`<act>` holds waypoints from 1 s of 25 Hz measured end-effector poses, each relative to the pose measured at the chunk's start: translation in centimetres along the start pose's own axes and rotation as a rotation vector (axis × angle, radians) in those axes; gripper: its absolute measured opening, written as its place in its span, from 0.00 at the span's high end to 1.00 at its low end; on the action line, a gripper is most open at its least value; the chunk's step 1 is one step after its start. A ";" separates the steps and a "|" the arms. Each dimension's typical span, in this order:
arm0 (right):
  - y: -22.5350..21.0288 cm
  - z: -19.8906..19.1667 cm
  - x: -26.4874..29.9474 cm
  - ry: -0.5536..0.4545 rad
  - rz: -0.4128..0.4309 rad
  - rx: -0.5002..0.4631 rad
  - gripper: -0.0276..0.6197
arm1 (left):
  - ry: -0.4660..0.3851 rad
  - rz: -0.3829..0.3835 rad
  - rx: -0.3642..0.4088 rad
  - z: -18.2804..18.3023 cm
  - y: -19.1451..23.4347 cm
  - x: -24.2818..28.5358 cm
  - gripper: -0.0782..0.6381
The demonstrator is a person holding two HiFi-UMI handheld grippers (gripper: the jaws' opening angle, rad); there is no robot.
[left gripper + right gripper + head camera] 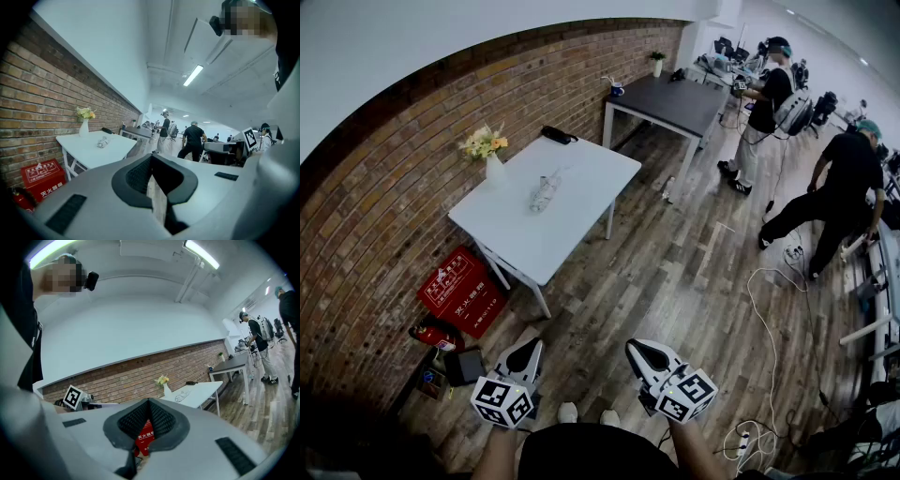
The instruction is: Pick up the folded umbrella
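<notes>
The folded umbrella (544, 192), a pale patterned bundle, lies near the middle of the white table (581, 202) by the brick wall. It also shows small and far off in the left gripper view as the umbrella (102, 142), and in the right gripper view as the umbrella (182, 396). My left gripper (532, 345) and right gripper (635, 347) hang side by side close to my body, well short of the table, above the wooden floor. The left gripper (151, 158) has its jaws together and holds nothing. So does the right gripper (149, 401).
A vase of flowers (492, 159) and a black item (557, 135) stand on the white table. A red box (461, 291) and a fire extinguisher (436, 333) sit by the wall. A dark table (675, 98), two people (839, 187) and floor cables (769, 309) lie beyond.
</notes>
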State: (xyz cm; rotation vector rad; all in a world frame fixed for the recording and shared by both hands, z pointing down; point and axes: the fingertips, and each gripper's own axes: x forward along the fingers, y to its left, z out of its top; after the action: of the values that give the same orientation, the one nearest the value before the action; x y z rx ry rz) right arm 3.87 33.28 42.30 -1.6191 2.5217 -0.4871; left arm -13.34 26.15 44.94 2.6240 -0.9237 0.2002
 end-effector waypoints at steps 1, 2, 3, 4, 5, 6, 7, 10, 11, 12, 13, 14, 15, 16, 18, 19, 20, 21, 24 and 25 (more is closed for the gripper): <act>0.1 -0.1 -0.1 0.000 0.002 -0.002 0.93 | -0.001 0.004 -0.001 -0.1 0.0 -0.2 0.87; 0.3 -0.1 -0.1 0.000 0.003 -0.003 0.93 | -0.003 0.007 -0.002 -0.2 0.0 -0.4 0.87; 0.3 -0.1 -0.2 0.001 0.002 -0.006 0.93 | -0.005 0.006 -0.002 -0.3 0.0 -0.5 0.87; 0.4 -0.2 -0.3 0.001 -0.001 -0.009 0.93 | -0.007 0.003 -0.002 -0.3 -0.1 -0.5 0.87; 0.4 -0.2 -0.4 0.002 -0.006 -0.013 0.93 | -0.009 -0.002 -0.002 -0.3 -0.1 -0.4 0.87; 0.4 -0.2 -0.4 0.004 -0.013 -0.016 0.93 | -0.012 -0.007 -0.002 -0.2 0.0 -0.3 0.87; 0.5 -0.2 -0.3 0.005 -0.019 -0.019 0.93 | -0.014 -0.012 -0.001 -0.1 0.0 -0.2 0.87; 0.9 -0.2 -0.2 0.008 -0.032 -0.025 0.93 | -0.019 -0.023 0.001 0.3 0.4 -0.3 0.87; 1.0 -0.3 -0.1 0.007 -0.035 -0.028 0.93 | -0.021 -0.026 0.001 0.4 0.5 -0.4 0.87; 1.2 -0.3 0.0 0.003 -0.037 -0.031 0.93 | -0.024 -0.029 0.001 0.5 0.7 -0.5 0.87; 1.4 -0.2 0.1 -0.001 -0.037 -0.034 0.93 | -0.027 -0.031 -0.001 0.5 1.0 -0.5 0.87; 1.6 -0.1 0.2 -0.005 -0.034 -0.034 0.92 | -0.029 -0.032 -0.003 0.6 1.2 -0.6 0.87; 1.8 -0.1 0.3 -0.006 -0.030 -0.031 0.92 | -0.030 -0.033 -0.006 0.6 1.5 -0.7 0.87; 2.0 -0.1 0.4 -0.008 -0.028 -0.027 0.92 | -0.031 -0.036 -0.009 0.6 1.7 -0.7 0.87; 2.1 -0.1 0.6 -0.011 -0.034 -0.019 0.92 | -0.032 -0.042 -0.012 0.7 2.0 -0.8 0.87; 2.2 -0.1 0.7 -0.011 -0.038 -0.017 0.92 | -0.034 -0.046 -0.013 0.7 2.2 -0.8 0.87; 2.3 -0.2 0.8 -0.011 -0.040 -0.016 0.92 | -0.036 -0.050 -0.013 0.8 2.4 -0.9 0.87; 2.4 -0.2 1.0 -0.010 -0.040 -0.015 0.92 | -0.038 -0.054 -0.013 0.8 2.5 -0.9 0.87; 3.0 -0.4 1.6 -0.007 -0.036 -0.014 0.92 | -0.038 -0.062 -0.007 0.9 3.3 -1.1 0.87; 3.3 -0.6 1.9 -0.006 -0.036 -0.015 0.92 | -0.036 -0.064 -0.006 0.9 3.6 -1.3 0.87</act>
State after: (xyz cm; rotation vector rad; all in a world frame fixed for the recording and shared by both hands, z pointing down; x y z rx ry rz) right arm 0.09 32.98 41.92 -1.6717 2.5014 -0.4677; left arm -16.55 23.95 44.80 2.6550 -0.8495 0.1343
